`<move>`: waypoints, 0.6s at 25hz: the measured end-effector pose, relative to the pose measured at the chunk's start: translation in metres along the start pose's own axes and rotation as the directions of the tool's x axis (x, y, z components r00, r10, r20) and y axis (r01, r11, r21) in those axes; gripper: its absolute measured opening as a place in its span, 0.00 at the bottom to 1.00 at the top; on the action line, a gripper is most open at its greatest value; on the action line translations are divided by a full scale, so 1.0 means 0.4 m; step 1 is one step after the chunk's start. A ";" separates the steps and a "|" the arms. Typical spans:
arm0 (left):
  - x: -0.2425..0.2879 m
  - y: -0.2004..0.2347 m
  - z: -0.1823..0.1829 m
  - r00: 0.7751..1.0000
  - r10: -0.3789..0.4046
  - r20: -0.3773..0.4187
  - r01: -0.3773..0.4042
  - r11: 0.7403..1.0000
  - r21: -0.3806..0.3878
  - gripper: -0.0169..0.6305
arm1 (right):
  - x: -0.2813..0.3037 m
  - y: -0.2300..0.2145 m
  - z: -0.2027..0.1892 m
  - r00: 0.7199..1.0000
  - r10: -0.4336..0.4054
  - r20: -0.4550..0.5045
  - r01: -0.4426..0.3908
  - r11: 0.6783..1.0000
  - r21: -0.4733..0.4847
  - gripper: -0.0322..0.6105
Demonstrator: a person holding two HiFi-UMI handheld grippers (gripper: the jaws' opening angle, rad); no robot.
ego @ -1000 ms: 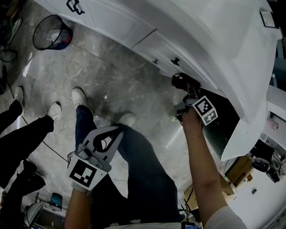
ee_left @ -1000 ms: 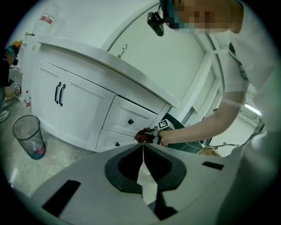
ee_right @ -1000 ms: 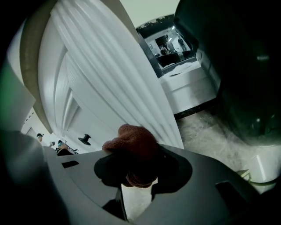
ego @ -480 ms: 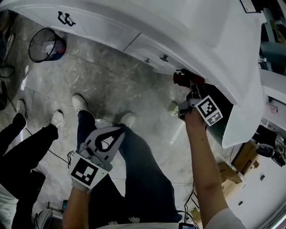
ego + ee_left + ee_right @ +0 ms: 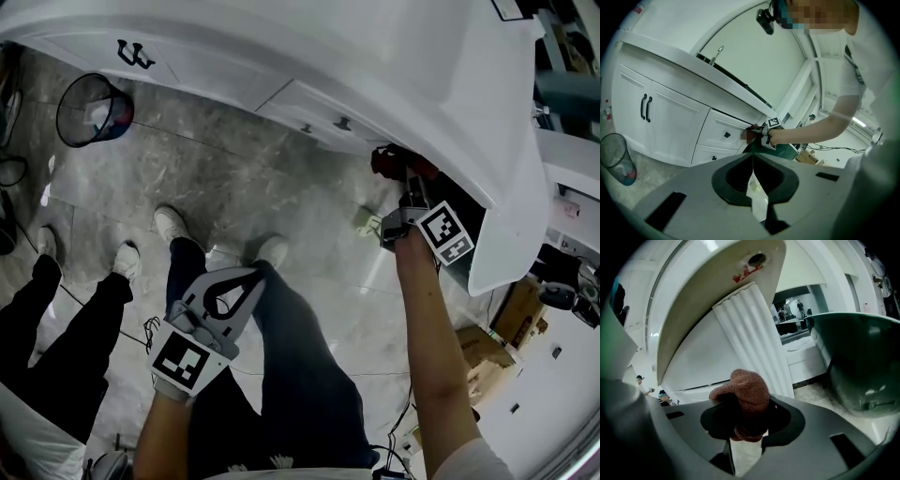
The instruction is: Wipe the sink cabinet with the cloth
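The white sink cabinet (image 5: 309,103) runs across the top of the head view, with drawers and black handles. My right gripper (image 5: 405,183) is shut on a reddish-brown cloth (image 5: 398,162) and holds it against the cabinet's right end, under the countertop edge. In the right gripper view the cloth (image 5: 745,399) bulges from between the jaws in front of a fluted white corner post (image 5: 754,333). My left gripper (image 5: 220,298) hangs low by the person's legs, away from the cabinet, jaws closed with nothing between them. From the left gripper view the cabinet (image 5: 670,122) and the cloth (image 5: 751,135) show at a distance.
A black mesh wastebasket (image 5: 92,109) stands on the marble floor at the left. Another person's legs and white shoes (image 5: 122,262) are at the lower left. A dark green tub (image 5: 862,362) sits right of the cabinet's end. Cardboard boxes (image 5: 511,323) lie at the far right.
The right gripper with the cloth has shifted slightly right and up along the cabinet's end as the head view drifted. The left gripper has stayed by the legs.
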State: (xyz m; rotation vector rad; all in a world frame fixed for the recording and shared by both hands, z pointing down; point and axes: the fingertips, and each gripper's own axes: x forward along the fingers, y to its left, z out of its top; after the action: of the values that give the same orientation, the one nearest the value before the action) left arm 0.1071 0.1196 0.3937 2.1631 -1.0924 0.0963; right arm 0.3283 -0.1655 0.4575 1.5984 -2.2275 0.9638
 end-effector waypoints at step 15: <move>-0.087 0.118 0.020 1.000 0.019 0.014 -0.019 1.000 -0.022 0.05 | 0.046 0.144 -0.029 1.000 -0.002 0.030 0.002 1.000 -0.017 0.27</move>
State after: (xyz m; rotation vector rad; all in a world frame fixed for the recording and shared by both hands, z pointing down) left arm 0.0484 0.1197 0.4013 2.1372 -1.1177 0.0771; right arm 0.2667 -0.1611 0.4547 1.6181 -2.2472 0.9233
